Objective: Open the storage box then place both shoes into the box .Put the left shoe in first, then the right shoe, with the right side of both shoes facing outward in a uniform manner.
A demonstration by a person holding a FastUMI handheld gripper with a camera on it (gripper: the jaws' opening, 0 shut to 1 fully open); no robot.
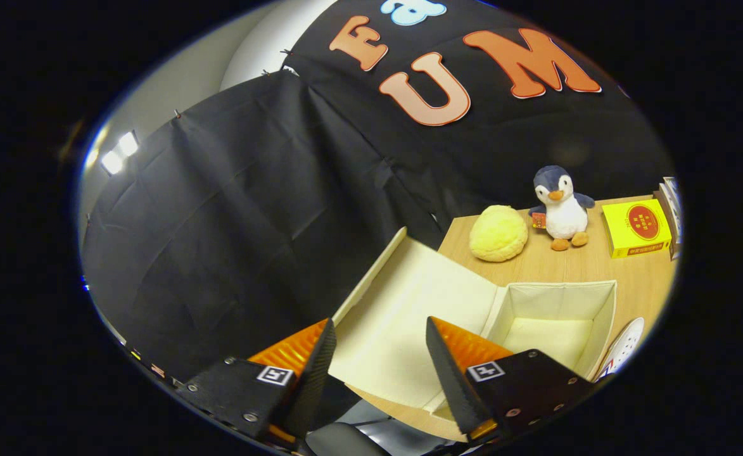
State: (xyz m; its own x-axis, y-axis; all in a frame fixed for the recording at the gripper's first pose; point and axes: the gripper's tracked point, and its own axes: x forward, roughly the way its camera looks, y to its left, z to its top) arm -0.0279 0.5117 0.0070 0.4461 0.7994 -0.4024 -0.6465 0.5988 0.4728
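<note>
The box (561,316) stands open on the worktop (637,278), its lid (409,297) folded back flat on the hinge side, and its inside is seen to be bare. The lid lies between and just ahead of the fingers of the gripper (381,354), which are spread wide with nothing held between them. Part of a white shoe (624,345) is glimpsed just beside the box wall, on the side away from the lid; which shoe of the pair it is cannot be told. The opening appears done, so the left shoe is judged to be due next. For that step the gripper is best swung toward the shoe, the foot checked first, and the shoe taken by its upper edge so that its right side can be turned outward. Beyond the box, a bun-like cushion (498,233), a toy penguin (561,209) and a yellow carton (636,228) are set well apart from it
</note>
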